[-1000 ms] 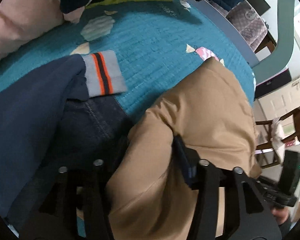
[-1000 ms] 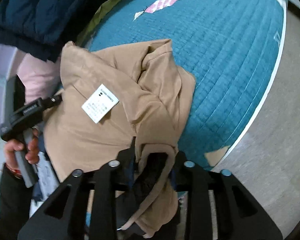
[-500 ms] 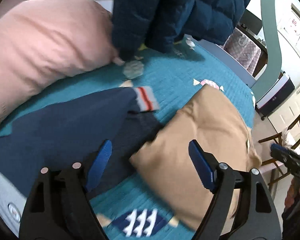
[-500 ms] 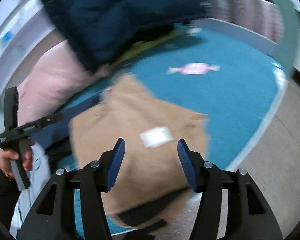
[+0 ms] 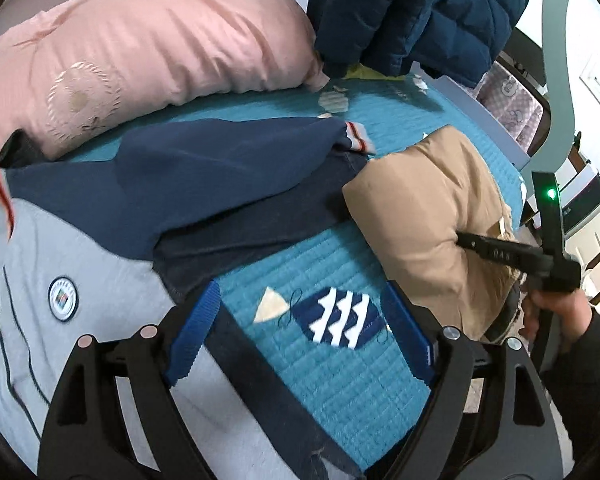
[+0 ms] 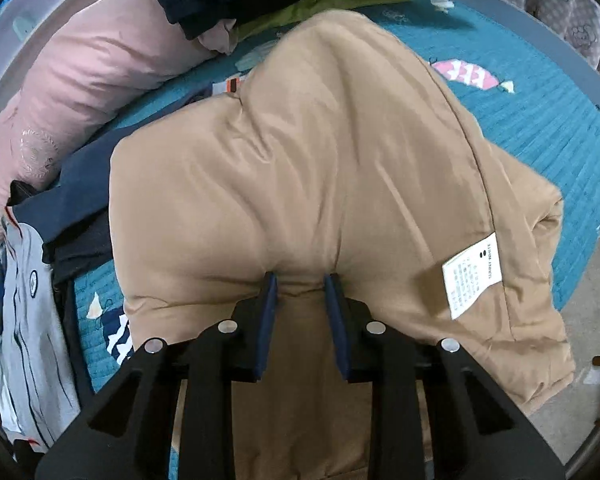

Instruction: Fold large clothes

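A tan padded jacket [image 6: 320, 152] lies bunched on the teal quilt, its white label [image 6: 474, 276] facing up. My right gripper [image 6: 300, 280] has its jaws closing, and a fold of the tan fabric is pinched between the blue pads. In the left wrist view the same jacket [image 5: 432, 200] sits at the right, with the right gripper [image 5: 462, 239] dug into its near edge and a hand behind it. My left gripper [image 5: 300, 332] hovers over bare quilt beside the jacket, its jaws opening wide with nothing between them.
A navy and grey sweatshirt [image 5: 204, 168] and dark jeans [image 5: 260, 232] lie left of the jacket. A pink pillow [image 5: 140, 40] and a navy puffer coat [image 5: 420, 12] sit at the back. The teal quilt [image 5: 340, 380] ends at the bed's edge, with floor [image 6: 580, 320] to the right.
My left gripper let go of the tan jacket, drew back and opened over the quilt. My right gripper released, opened, shifted onto the jacket's near edge and closed on a fold.
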Demonstrator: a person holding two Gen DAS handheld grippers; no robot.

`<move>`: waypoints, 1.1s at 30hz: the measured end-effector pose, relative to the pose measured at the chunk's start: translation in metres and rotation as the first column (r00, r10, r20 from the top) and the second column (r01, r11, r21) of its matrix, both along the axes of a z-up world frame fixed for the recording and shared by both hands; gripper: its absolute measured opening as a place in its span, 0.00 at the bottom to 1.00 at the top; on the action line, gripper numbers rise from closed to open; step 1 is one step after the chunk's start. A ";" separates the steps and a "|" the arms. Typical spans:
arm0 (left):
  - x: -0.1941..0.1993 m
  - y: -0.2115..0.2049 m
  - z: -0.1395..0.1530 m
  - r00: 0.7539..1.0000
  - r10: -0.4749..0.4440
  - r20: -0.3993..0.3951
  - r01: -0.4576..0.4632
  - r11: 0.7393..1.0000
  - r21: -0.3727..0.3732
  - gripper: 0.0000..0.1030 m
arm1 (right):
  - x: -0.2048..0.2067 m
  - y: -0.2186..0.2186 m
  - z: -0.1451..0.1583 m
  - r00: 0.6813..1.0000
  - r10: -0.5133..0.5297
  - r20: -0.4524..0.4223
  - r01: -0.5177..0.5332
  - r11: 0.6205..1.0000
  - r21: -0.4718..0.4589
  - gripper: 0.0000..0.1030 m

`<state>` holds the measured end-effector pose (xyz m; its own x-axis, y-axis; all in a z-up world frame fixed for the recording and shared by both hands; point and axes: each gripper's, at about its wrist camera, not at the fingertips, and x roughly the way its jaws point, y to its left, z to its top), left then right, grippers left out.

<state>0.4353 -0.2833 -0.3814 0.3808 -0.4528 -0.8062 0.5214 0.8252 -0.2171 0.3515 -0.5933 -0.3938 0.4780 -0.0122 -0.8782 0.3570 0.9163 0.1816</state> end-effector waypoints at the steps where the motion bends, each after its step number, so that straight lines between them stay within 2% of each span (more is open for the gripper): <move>1: -0.004 0.002 0.001 1.000 0.003 0.001 -0.003 1.000 -0.003 0.82 | -0.003 0.003 0.004 1.000 -0.007 0.010 0.007 1.000 -0.006 0.25; 4: -0.020 0.013 0.007 1.000 0.022 0.006 -0.022 1.000 -0.022 0.84 | -0.011 0.013 0.020 0.998 -0.036 0.045 0.037 0.999 -0.021 0.29; 5: -0.025 0.016 0.010 1.000 0.026 0.005 -0.025 0.999 -0.034 0.85 | -0.016 0.017 0.028 0.997 -0.040 0.063 0.043 0.999 -0.032 0.34; 8: -0.039 0.023 0.017 0.999 0.042 0.012 -0.042 0.998 -0.039 0.86 | -0.029 0.035 0.047 0.995 -0.024 0.099 0.029 0.998 -0.053 0.38; 11: -0.058 0.033 0.028 0.997 0.064 0.036 -0.062 0.997 -0.038 0.88 | -0.047 0.059 0.067 0.991 -0.001 0.132 0.010 0.998 -0.068 0.46; 15: -0.076 0.045 0.042 0.994 0.084 0.071 -0.080 0.996 -0.049 0.88 | -0.070 0.091 0.090 0.986 0.029 0.167 -0.022 0.999 -0.046 0.48; 20: -0.105 0.060 0.063 0.987 0.105 0.123 -0.098 0.993 -0.060 0.90 | -0.100 0.136 0.115 0.978 0.072 0.197 -0.061 0.996 -0.064 0.54; 31: -0.166 0.090 0.091 0.963 0.161 0.217 -0.153 0.987 -0.053 0.92 | -0.163 0.199 0.150 0.955 0.129 0.269 -0.111 0.990 -0.083 0.65; 33: -0.181 0.095 0.097 0.955 0.175 0.239 -0.168 0.984 -0.050 0.95 | -0.179 0.210 0.156 0.951 0.134 0.279 -0.111 0.989 -0.098 0.67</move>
<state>0.2543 -0.1881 -0.2849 0.6365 -0.3847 -0.6685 0.4120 0.9023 -0.1270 0.1727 -0.3833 -0.2380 0.7097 -0.0028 -0.7045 0.1856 0.9654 0.1832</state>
